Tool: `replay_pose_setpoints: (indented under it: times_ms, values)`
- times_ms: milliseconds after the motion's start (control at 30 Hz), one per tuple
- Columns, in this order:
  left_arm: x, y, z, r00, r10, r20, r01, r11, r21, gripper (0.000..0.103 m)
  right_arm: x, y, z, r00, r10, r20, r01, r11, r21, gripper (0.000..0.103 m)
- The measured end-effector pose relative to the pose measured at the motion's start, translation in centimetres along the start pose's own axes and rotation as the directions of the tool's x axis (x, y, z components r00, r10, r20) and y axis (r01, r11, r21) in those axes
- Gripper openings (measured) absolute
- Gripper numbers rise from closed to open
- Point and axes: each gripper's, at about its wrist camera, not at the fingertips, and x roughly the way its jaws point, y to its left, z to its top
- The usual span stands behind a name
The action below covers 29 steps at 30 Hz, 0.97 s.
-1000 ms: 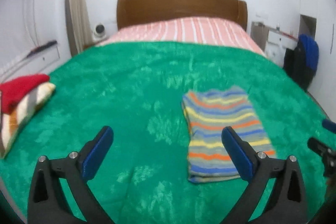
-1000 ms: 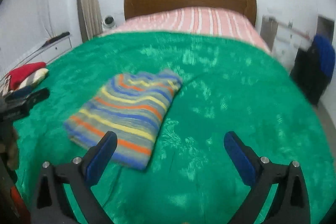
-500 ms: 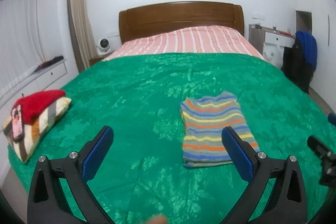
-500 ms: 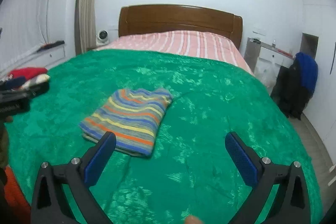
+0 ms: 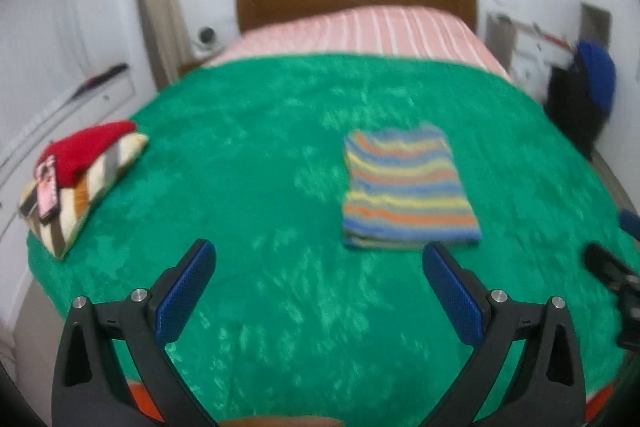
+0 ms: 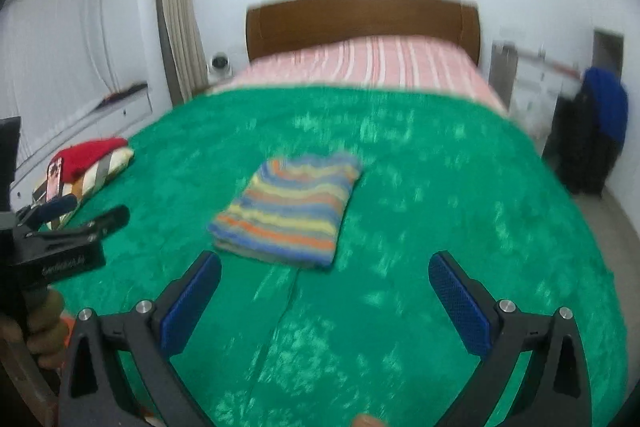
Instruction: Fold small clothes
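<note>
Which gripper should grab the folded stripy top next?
Probably the left hand-held gripper: open, and the stripy top lies just beyond its right finger. The right hand-held gripper, also open, sees it further off to its left.

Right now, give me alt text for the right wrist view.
A folded striped garment lies on a green blanket ahead of the open, empty right gripper. The left gripper is at the left edge, with a stack of folded clothes behind it.

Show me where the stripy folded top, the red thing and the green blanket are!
stripy folded top [image 5: 404, 187]: left wrist view, middle of its top.
red thing [image 5: 86, 149]: left wrist view, its middle.
green blanket [image 6: 460, 195]: right wrist view, bare part.
</note>
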Motion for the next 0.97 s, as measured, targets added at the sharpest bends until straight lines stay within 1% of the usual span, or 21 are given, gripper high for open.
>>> replay_pose_setpoints:
  times_ms: [33, 100, 200, 267, 333, 400, 467, 600, 700, 800, 967]
  values:
    - [0.0, -0.2, 0.0, 1.000, -0.027, -0.014, 0.027, 1.000, 0.012, 0.103, 0.9, 0.2, 0.0, 0.999, -0.012, -0.038, 0.011, 1.000, -0.013, 0.102]
    - [-0.3, -0.2, 0.0, 0.997, -0.064, -0.037, 0.064, 0.998, 0.019, 0.103, 1.9, 0.4, -0.4, 0.996, -0.047, -0.078, 0.045, 0.999, -0.019, 0.102]
    - [-0.9, 0.1, -0.3, 0.997, -0.064, -0.033, 0.065, 0.998, 0.018, 0.103, 2.2, 0.3, -1.0, 0.992, -0.054, -0.117, 0.055, 0.998, 0.005, 0.102]
    - [-1.0, 0.3, -0.5, 0.998, -0.064, -0.028, 0.064, 0.998, 0.008, 0.103, 1.9, 0.3, -0.9, 0.986, -0.095, -0.138, 0.096, 0.995, 0.002, 0.102]
    - [-1.0, 0.4, -0.6, 0.997, -0.067, -0.031, 0.067, 0.998, -0.006, 0.103, 1.2, 0.4, -0.6, 0.986, -0.099, -0.133, 0.101, 0.995, 0.009, 0.102]
    - [-0.6, 0.3, -0.6, 0.997, -0.066, -0.039, 0.066, 0.998, -0.016, 0.103, 0.1, 0.7, -0.3, 0.991, -0.068, -0.117, 0.070, 0.997, 0.017, 0.102]
    - [-0.2, -0.1, -0.7, 0.997, -0.061, -0.049, 0.060, 0.998, -0.013, 0.103, -0.3, 1.0, -0.1, 0.990, -0.077, -0.114, 0.077, 0.997, -0.003, 0.102]
    - [-0.1, -0.8, -1.0, 0.997, -0.057, -0.054, 0.057, 0.998, 0.009, 0.103, -0.1, 1.1, -0.5, 0.987, -0.111, -0.112, 0.109, 0.994, -0.022, 0.102]
    - [-0.1, -1.0, -1.2, 0.997, -0.054, -0.047, 0.056, 0.998, 0.022, 0.103, 0.2, 0.7, -1.0, 0.985, -0.120, -0.126, 0.120, 0.993, -0.012, 0.102]
    - [-0.3, -1.0, -1.2, 0.997, -0.071, -0.038, 0.071, 0.997, 0.013, 0.103, 0.2, 0.4, -1.3, 0.984, -0.120, -0.131, 0.121, 0.993, -0.002, 0.102]
    - [-0.4, -1.2, -1.3, 0.999, -0.042, -0.028, 0.042, 0.999, 0.010, 0.103, 0.2, 0.2, -1.1, 0.985, -0.114, -0.127, 0.115, 0.993, 0.005, 0.102]
